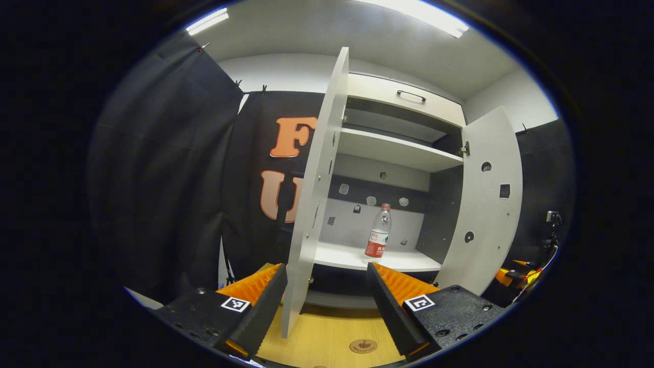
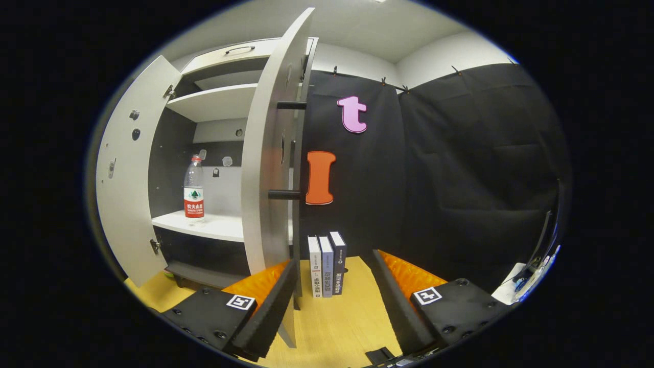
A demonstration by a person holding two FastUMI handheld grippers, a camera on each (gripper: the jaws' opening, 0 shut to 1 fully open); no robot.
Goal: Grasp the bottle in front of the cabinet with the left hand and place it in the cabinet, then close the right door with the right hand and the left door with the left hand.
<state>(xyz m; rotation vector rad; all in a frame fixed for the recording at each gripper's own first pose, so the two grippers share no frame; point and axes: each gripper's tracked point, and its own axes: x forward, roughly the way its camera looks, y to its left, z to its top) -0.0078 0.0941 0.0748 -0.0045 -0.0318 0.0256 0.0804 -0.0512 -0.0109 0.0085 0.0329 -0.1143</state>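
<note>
**Op:** Left gripper is released, jaws spread wide with nothing between them. Right gripper same, spread and empty.

**QA:** Bottle location?

**Op:** Bottle stands upright on the lower shelf inside the cabinet, apart from both claws. In the right gripper view I see it there too, near the shelf's front edge. So I judge the placing step done.

**QA:** Then which step now?

**Op:** Door closing. Both doors are wide open. Right door comes first by the task. In the right gripper view its edge sits just beside my left finger, with two dark handle posts on its outer face. Can't tell if the finger touches the door.

**QA:** What does the next move need?

**Op:** I'd put the right claw on the outer face of that door and push it round toward the cabinet front. No clamping needed, I think, a push will do. Watch the books standing on the table just past the door; they look clear of the swing, but I can't be sure.

**QA:** And the left?

**Op:** Left door stands edge-on between my left claw's fingers in the left gripper view. It goes second, same kind of push, once the right one is shut.
</note>
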